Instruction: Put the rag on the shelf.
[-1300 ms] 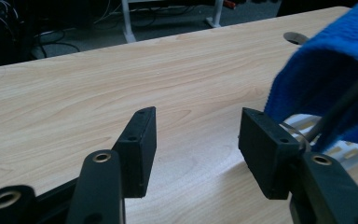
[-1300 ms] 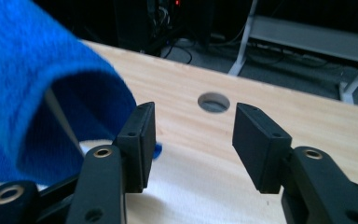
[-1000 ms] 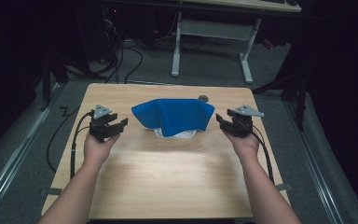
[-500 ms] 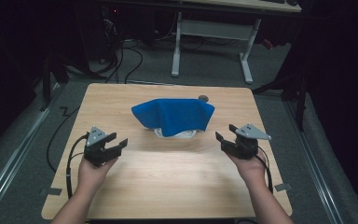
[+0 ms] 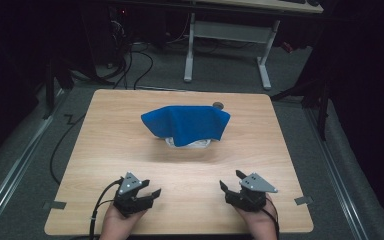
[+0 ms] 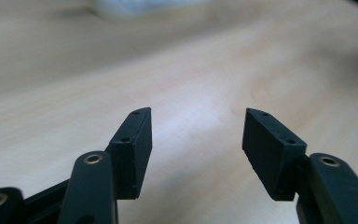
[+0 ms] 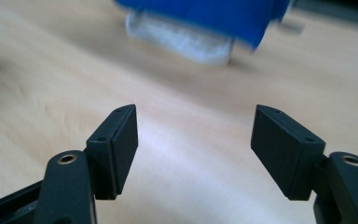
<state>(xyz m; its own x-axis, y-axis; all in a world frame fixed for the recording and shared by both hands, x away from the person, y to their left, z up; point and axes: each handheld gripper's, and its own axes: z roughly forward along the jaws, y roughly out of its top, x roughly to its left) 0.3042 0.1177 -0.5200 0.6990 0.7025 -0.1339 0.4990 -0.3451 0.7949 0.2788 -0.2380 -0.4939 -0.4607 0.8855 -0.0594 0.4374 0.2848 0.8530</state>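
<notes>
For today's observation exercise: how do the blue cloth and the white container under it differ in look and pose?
The blue cloth is soft and draped, sagging at its edges, while the white container looks rigid and sits flat on the table. The cloth shows almost whole; the container peeks out below its front edge, mostly covered. The cloth is vivid blue, the container pale and whitish. Both sit together mid-table, away from both grippers.

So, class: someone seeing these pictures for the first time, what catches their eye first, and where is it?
The bright blue cloth draped over a white container at the middle of the wooden table stands out most. Next come the left gripper and right gripper near the table's front edge, jaws open and empty.
</notes>
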